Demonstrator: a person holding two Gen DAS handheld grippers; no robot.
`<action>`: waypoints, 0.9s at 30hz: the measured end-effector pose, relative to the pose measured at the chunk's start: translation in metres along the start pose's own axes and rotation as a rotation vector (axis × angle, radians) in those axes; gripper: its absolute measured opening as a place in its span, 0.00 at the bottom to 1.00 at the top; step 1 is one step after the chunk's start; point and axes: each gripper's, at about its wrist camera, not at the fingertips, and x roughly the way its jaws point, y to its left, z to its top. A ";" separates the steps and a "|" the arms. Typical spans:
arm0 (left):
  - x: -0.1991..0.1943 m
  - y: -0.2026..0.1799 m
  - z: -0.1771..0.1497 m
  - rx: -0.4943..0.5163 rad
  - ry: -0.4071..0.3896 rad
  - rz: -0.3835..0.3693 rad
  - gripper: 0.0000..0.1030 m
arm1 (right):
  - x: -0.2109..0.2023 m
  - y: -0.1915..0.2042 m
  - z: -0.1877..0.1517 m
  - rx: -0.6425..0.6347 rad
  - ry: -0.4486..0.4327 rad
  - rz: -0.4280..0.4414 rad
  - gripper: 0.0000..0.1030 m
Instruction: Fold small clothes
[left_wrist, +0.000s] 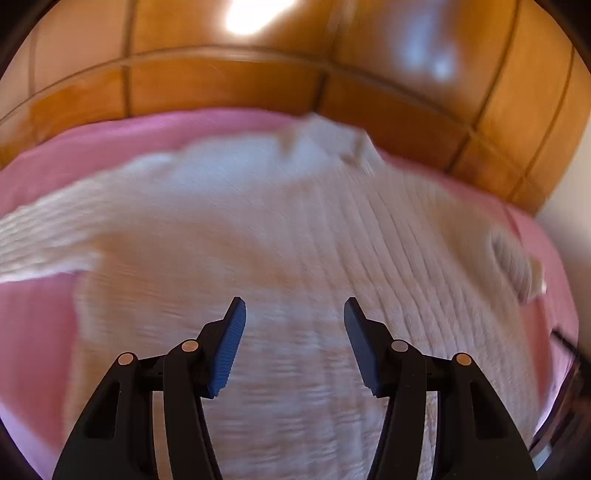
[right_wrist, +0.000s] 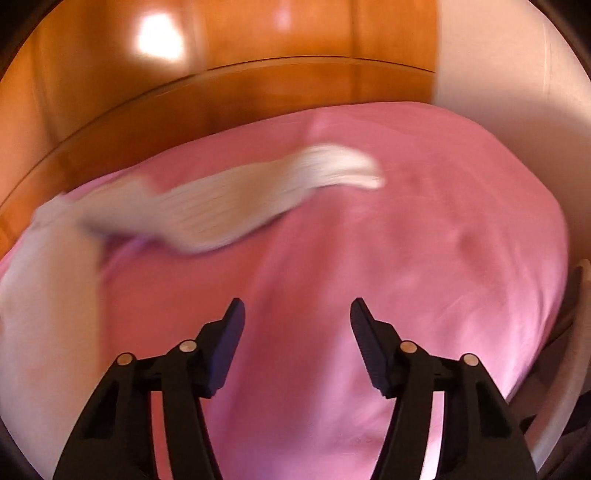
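Observation:
A white ribbed knit sweater (left_wrist: 280, 221) lies spread flat on a pink bed sheet (left_wrist: 33, 325), one sleeve stretched to the left and one to the right. My left gripper (left_wrist: 294, 308) is open and empty, hovering over the sweater's lower body. In the right wrist view the sweater's right sleeve (right_wrist: 236, 203) stretches across the pink sheet (right_wrist: 406, 258), with the sweater's body at the left edge. My right gripper (right_wrist: 297, 310) is open and empty above bare sheet, to the right of the sweater. Both views are blurred.
A glossy wooden headboard (left_wrist: 229, 85) runs along the far side of the bed, also in the right wrist view (right_wrist: 258, 85). A pale wall (right_wrist: 509, 92) stands at the right. The bed's right edge (right_wrist: 561, 332) drops off beside a white frame.

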 end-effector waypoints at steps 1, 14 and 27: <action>0.010 -0.005 -0.002 0.024 0.010 0.024 0.53 | 0.008 -0.009 0.007 -0.003 -0.009 -0.033 0.57; 0.038 -0.003 -0.010 0.052 0.021 0.064 0.71 | 0.108 -0.004 0.074 -0.355 -0.025 -0.213 0.53; 0.036 -0.004 -0.006 0.033 0.007 0.041 0.72 | 0.033 -0.001 0.077 -0.464 -0.060 -0.253 0.05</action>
